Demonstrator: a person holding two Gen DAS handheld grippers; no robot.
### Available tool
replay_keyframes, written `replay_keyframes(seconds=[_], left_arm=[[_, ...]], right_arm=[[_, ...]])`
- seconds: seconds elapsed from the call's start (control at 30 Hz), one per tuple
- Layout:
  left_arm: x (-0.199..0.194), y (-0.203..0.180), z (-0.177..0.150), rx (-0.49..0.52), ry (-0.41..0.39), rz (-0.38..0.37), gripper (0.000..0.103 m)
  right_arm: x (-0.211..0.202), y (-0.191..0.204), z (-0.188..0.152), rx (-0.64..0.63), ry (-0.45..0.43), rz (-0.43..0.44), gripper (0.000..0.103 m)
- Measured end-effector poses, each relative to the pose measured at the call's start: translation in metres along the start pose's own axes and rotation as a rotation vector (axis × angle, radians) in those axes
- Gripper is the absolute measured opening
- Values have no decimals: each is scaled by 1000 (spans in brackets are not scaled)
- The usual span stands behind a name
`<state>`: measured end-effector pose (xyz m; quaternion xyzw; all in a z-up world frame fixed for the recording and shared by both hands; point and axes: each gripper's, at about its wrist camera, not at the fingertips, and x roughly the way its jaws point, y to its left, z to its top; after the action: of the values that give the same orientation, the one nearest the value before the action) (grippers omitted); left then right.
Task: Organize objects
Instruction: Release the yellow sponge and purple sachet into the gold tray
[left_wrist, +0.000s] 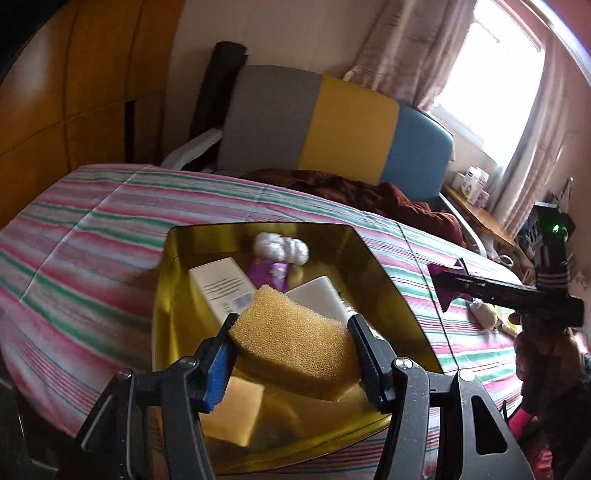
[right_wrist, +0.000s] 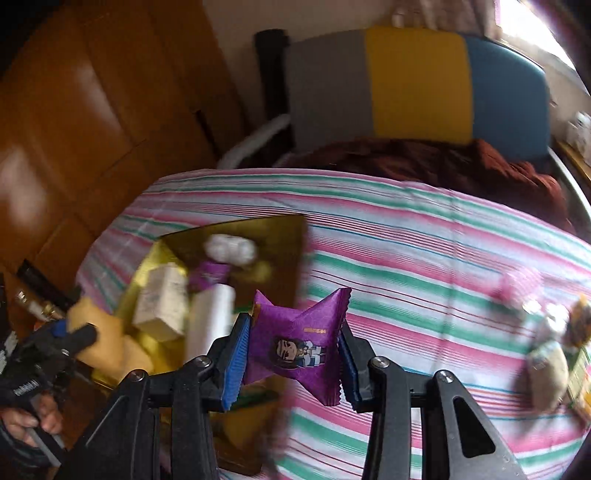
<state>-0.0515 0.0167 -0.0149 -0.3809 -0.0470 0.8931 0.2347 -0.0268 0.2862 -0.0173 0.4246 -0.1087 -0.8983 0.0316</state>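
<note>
Striped bedsheet (left_wrist: 92, 229) covers the whole bed, with a gold tray (left_wrist: 384, 280) sitting on it. Left gripper (left_wrist: 291, 332) is clamped on a yellow sponge (left_wrist: 295, 332) right above the tray, which already holds a white box (left_wrist: 221, 284) and other bits. Right gripper (right_wrist: 291, 343) pinches a purple packet (right_wrist: 299, 339) over the sheet just beside the tray.

No words can be made out. The purple packet (right_wrist: 299, 339) between the right fingers (right_wrist: 236, 363) bears a cartoon figure and small orange print, too blurred to read; the white box (left_wrist: 225, 284) beyond the left fingers (left_wrist: 218, 363) carries illegible lines and a barcode.
</note>
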Motion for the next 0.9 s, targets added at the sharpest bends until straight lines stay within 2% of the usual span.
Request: replay_keyframes(seconds=[0.13,0.2,0.23,0.27,0.3,0.4,0.47,0.6,0.77,0.9], left_arm=[[2,6,-3,-19,4,-23,59],[5,2,-1,-7,2,-36,62],[6,0,0,-6,2,-45,65],[7,-1,1,-10,2,-57,77],[6,-2,1,-16,-7,-56,90],[1,-3,0,-5,-36,-42,97],[1,0,0,-11,-42,-26,103],[0,5,-2,-28,-51,34,103],[-1,3,-5,0,-64,134,103],[-7,-3,-7,42,-94,181,103]], right_arm=[[17,31,23,-15,-3,24,44],[23,40,36,-1,-26,45,50],[24,44,42,5,-42,41,63],[24,46,46,9,-54,23,73],[24,49,49,15,-66,11,88],[19,50,47,27,-87,39,90],[18,50,42,17,-94,15,90],[17,51,29,-10,-83,-38,100],[12,57,9,-53,-95,-73,100],[-4,71,-4,-120,-150,-113,100]])
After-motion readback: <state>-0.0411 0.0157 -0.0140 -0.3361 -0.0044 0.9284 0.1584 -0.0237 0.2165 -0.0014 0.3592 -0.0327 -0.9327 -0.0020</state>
